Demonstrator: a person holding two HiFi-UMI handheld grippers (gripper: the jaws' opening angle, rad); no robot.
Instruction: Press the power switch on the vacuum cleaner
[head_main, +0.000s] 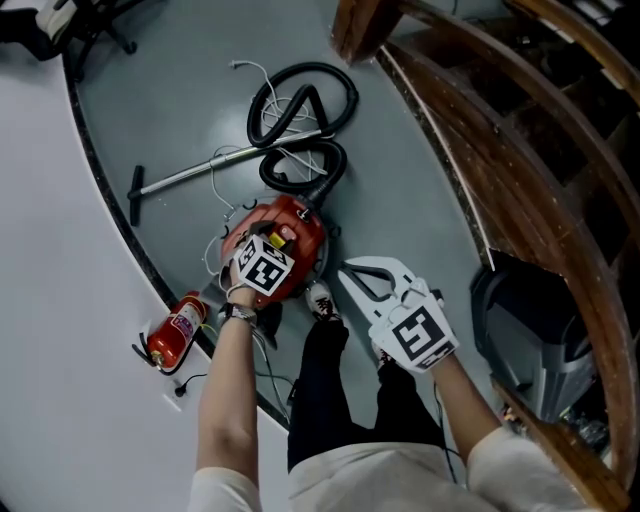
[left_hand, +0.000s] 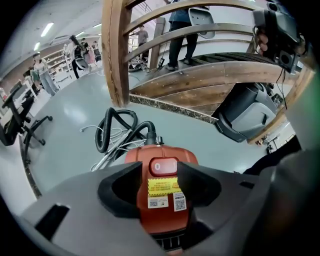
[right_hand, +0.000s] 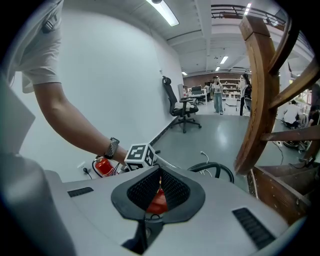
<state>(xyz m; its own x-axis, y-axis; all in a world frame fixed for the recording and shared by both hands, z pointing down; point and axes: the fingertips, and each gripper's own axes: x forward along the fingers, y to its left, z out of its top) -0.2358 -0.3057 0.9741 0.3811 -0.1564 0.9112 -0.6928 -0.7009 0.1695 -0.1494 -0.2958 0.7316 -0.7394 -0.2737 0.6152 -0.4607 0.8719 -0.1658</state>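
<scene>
Left gripper (left_hand: 161, 175): jaws stood wide astride the vacuum cleaner (head_main: 300, 225), its power switch (left_hand: 163, 166) between them. Right gripper (right_hand: 160, 172): closed, empty. I judged it the pressing step, just before or just after; a press needed one tip on the switch.

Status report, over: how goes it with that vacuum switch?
Left gripper open over the vacuum switch. Right gripper shut, empty, aside. Nothing blocks the switch.
</scene>
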